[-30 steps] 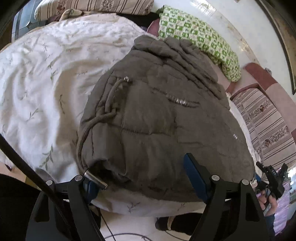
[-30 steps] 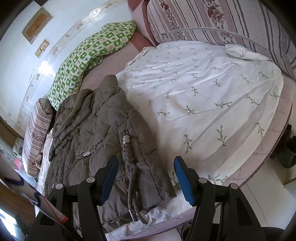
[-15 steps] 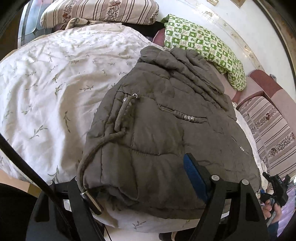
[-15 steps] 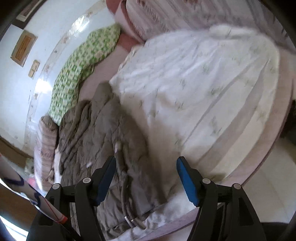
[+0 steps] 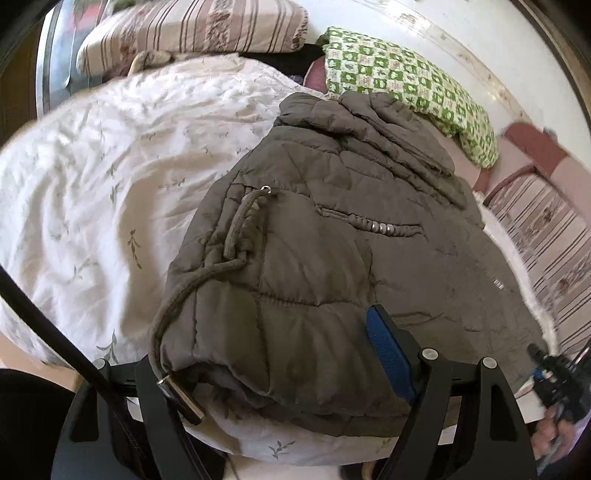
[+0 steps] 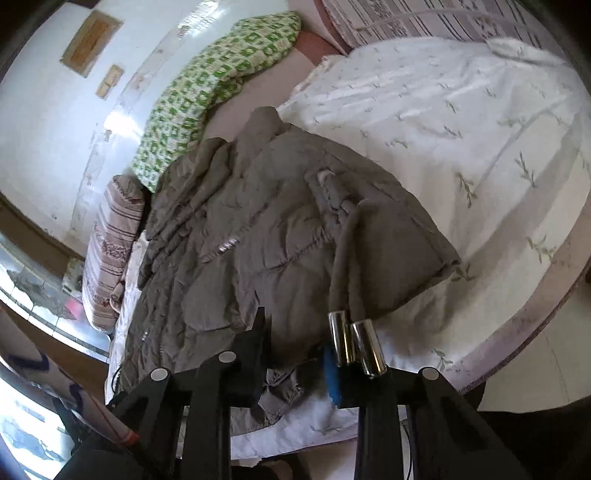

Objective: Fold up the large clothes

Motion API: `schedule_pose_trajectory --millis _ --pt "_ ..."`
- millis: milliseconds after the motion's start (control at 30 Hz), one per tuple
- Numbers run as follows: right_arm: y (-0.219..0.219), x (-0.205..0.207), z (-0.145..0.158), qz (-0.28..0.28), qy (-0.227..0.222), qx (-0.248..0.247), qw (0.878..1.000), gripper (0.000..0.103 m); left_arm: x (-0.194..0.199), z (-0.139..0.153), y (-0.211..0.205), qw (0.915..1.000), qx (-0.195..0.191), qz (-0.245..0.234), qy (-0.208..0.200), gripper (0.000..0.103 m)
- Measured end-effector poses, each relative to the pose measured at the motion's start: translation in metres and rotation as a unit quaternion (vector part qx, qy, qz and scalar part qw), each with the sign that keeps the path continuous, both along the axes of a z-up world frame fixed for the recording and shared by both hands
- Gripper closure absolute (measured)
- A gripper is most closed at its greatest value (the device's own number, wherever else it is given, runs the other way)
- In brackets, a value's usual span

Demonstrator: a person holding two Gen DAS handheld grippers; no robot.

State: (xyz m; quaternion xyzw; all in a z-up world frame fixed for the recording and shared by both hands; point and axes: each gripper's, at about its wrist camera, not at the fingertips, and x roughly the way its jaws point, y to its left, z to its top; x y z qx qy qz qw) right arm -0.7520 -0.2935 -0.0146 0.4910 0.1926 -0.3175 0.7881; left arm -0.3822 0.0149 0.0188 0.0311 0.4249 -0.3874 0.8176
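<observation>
A grey-brown quilted puffer jacket [image 5: 332, 266] lies on a bed with a white leaf-print sheet [image 5: 92, 206]. My left gripper [image 5: 273, 373] is open, its jaws wide on either side of the jacket's near hem corner; the left finger is hidden under the fabric, the blue pad [image 5: 388, 354] shows on the right. A drawstring with a metal tip [image 5: 181, 397] hangs by it. In the right wrist view the jacket [image 6: 258, 240] fills the middle. My right gripper [image 6: 295, 354] has closed in on the jacket's hem, with fabric between the jaws. Two metal cord tips [image 6: 354, 343] rest over its right finger.
A green checked pillow [image 5: 406, 81] lies behind the jacket by the white wall, also in the right wrist view [image 6: 207, 85]. Striped cushions [image 5: 192, 29] lie at the head and the side [image 6: 110, 247]. The bed's edge [image 6: 517, 339] and floor are below my grippers.
Both grippers moved in toward the jacket's near hem. The right gripper's jaws narrowed from wide open onto the hem fabric. The left stayed open with the hem corner now between its jaws.
</observation>
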Motion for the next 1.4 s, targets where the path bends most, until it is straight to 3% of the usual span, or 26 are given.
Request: schedule_pose_trajectory --millis 200,433,567,800,1000,1167,1400 --pt "-0.001 0.007 -0.008 -0.001 0.018 -0.002 1.000 0.069 -0.022 -0.004 -0.017 0.9962 0.057 -0.017 -0.063 0.022" --pt "0.005 0.009 -0.009 0.002 0.035 -0.029 0.999 0.069 -0.016 -0.008 -0.013 0.9972 0.053 -0.007 -0.053 0.021" --pt "0.006 0.010 -0.009 0.001 0.036 -0.033 0.999 0.068 -0.023 -0.004 -0.014 0.9963 0.051 -0.012 -0.069 0.037" --pt "0.006 0.010 -0.009 -0.004 0.035 -0.037 0.999 0.067 -0.031 0.000 -0.016 0.9936 0.051 -0.017 -0.099 0.056" --pt "0.008 0.012 -0.009 -0.006 0.035 -0.036 0.999 0.067 -0.033 -0.001 -0.019 0.9920 0.060 -0.011 -0.110 0.055" --pt "0.009 0.019 -0.004 0.011 0.070 -0.052 0.996 0.067 -0.034 -0.001 -0.022 0.9906 0.075 -0.014 -0.113 0.055" --pt "0.011 0.022 -0.003 0.016 0.098 -0.064 0.993 0.068 -0.031 -0.003 -0.024 0.9886 0.099 -0.001 -0.113 0.041"
